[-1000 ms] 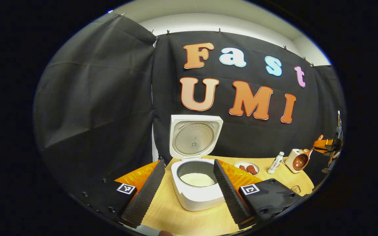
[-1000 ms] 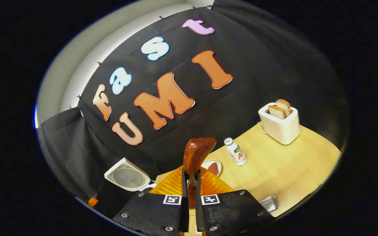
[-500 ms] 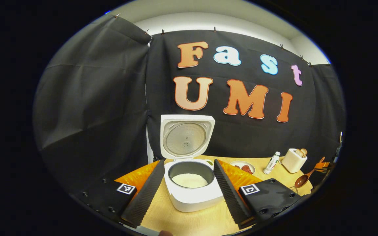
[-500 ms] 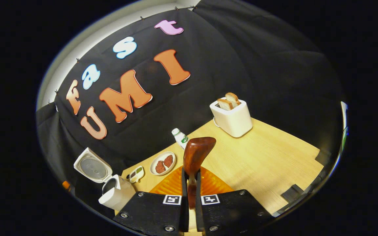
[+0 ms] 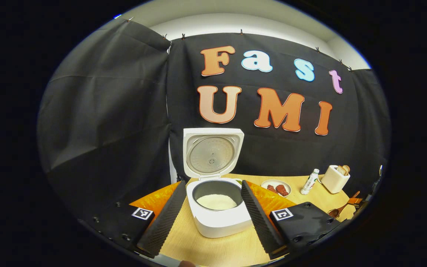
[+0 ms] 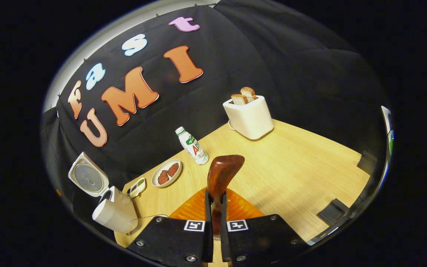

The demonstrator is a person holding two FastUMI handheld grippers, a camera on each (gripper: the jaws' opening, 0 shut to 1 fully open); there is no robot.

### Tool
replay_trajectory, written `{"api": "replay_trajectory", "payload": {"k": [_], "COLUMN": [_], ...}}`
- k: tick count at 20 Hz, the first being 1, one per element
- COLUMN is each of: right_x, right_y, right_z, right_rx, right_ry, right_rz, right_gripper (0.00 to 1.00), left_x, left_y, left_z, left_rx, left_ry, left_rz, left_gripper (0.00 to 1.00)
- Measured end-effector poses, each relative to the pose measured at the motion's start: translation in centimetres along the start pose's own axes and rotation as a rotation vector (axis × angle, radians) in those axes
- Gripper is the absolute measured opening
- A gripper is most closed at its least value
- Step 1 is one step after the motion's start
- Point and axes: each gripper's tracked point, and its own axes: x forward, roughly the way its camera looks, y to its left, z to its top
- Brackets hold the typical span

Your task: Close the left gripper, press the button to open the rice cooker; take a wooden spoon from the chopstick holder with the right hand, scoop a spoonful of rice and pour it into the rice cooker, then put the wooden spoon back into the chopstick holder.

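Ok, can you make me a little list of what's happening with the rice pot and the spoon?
rice cooker: lid up, white rice in the pot
left tongs: open, holding nothing, in front of the cooker
right tongs: shut on the wooden spoon
spoon bowl: points up and away, over the table
also on table: toaster with bread, bottle, plate of food

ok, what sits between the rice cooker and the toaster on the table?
In the left gripper view, between rice cooker and toaster: a plate of red-brown food, then a small bottle.
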Motion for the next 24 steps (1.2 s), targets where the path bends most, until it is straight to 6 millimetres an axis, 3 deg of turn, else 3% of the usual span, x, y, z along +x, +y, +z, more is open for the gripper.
{"api": "replay_trajectory", "payload": {"k": [2,3,7,9,11,13,14,16,20,24], "right_x": [0.2,0.1,-0.1,-0.5,-0.8,-1.3,-1.4,-2.3,-4.5,-7.1], "right_y": [-0.3,-0.5,-0.7,-1.1,-1.1,-1.4,-1.8,-2.5,-3.3,-2.7], "right_z": [-1.0,-0.5,-2.7,-2.4,-1.8,-1.5,-1.6,-1.2,1.0,5.0], "right_rx": [0.013,0.032,0.036,0.013,-0.004,-0.024,-0.042,-0.072,-0.18,-0.304], "right_ry": [0.008,-0.016,0.036,0.022,0.014,0.011,0.008,-0.004,-0.059,-0.125], "right_rz": [-0.01,-0.018,-0.03,-0.06,-0.074,-0.094,-0.113,-0.145,-0.196,-0.222], "right_gripper": [0.08,0.08,0.16,0.22,0.47,0.6,0.81,0.95,0.95,0.95], "left_x": [-0.1,-0.1,-0.1,0.1,0.0,0.2,0.4,0.8,2.1,4.0], "left_y": [0.4,0.7,0.7,0.5,0.2,-0.2,-0.2,0.0,-1.6,-2.3], "left_z": [-0.3,-0.1,-0.2,0.1,0.5,1.0,1.3,2.2,4.3,6.9], "left_rx": [-0.005,-0.008,-0.029,-0.031,-0.025,-0.022,-0.018,-0.001,-0.017,0.011], "left_ry": [0.001,-0.002,0.005,0.002,-0.006,-0.011,-0.016,-0.025,-0.02,-0.04], "left_rz": [0.024,0.032,0.036,0.034,0.031,0.029,0.036,0.057,0.008,-0.007], "left_gripper": [1.0,1.0,1.0,1.0,1.0,1.0,1.0,1.0,1.0,1.0]}}
